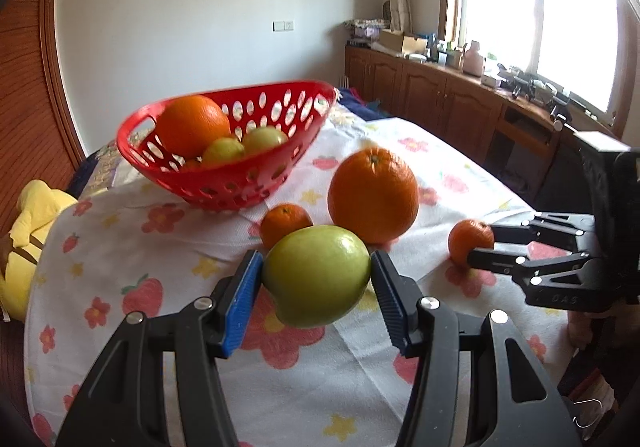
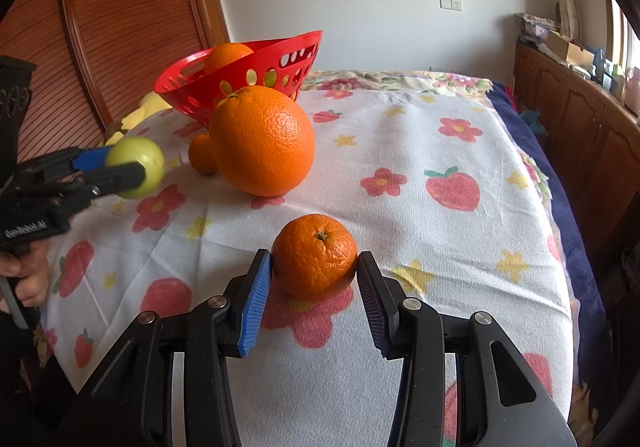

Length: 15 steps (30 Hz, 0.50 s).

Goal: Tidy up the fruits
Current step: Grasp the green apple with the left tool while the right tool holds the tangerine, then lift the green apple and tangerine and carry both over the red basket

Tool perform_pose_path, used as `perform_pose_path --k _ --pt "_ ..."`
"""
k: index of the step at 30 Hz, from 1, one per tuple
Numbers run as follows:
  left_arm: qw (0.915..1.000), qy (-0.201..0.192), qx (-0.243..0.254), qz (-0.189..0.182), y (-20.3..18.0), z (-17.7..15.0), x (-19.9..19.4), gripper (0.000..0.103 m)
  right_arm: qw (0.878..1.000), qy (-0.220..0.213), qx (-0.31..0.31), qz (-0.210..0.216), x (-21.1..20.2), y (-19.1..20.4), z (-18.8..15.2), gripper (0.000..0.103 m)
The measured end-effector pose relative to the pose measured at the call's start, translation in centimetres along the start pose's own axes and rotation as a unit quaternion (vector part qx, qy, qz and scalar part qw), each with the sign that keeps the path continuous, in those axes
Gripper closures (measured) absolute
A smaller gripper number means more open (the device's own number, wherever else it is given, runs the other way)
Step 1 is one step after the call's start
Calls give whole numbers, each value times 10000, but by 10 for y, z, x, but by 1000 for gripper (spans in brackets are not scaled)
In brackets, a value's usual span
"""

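Both claws gripping: left claw (image 1: 316, 283) green apple (image 1: 316, 275), right claw (image 2: 315, 289) mandarin (image 2: 314, 255).

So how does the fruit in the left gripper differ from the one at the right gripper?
The green apple is larger and smooth; the small orange is smaller with dimpled peel. The left gripper holds the apple off the cloth; the orange rests on the cloth between the right gripper pads. Both sit between blue pads.

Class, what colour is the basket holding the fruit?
Red, with oval holes; the basket shows best in the left wrist view.
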<state>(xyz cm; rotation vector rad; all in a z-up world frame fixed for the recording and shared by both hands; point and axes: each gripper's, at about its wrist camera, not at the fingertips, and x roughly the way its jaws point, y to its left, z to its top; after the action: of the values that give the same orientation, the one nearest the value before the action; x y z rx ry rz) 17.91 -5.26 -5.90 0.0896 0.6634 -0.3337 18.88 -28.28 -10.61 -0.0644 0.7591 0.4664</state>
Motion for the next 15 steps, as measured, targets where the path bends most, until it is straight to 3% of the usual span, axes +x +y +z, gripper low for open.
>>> perform_pose_path --k 11,15 --pt "9989 -372 -28 274 34 24 -22 48 9999 -165 -36 18 -11 2 7 60" --pt "9982 -460 -129 355 50 36 -23 48 9991 -390 -136 85 -25 6 26 68"
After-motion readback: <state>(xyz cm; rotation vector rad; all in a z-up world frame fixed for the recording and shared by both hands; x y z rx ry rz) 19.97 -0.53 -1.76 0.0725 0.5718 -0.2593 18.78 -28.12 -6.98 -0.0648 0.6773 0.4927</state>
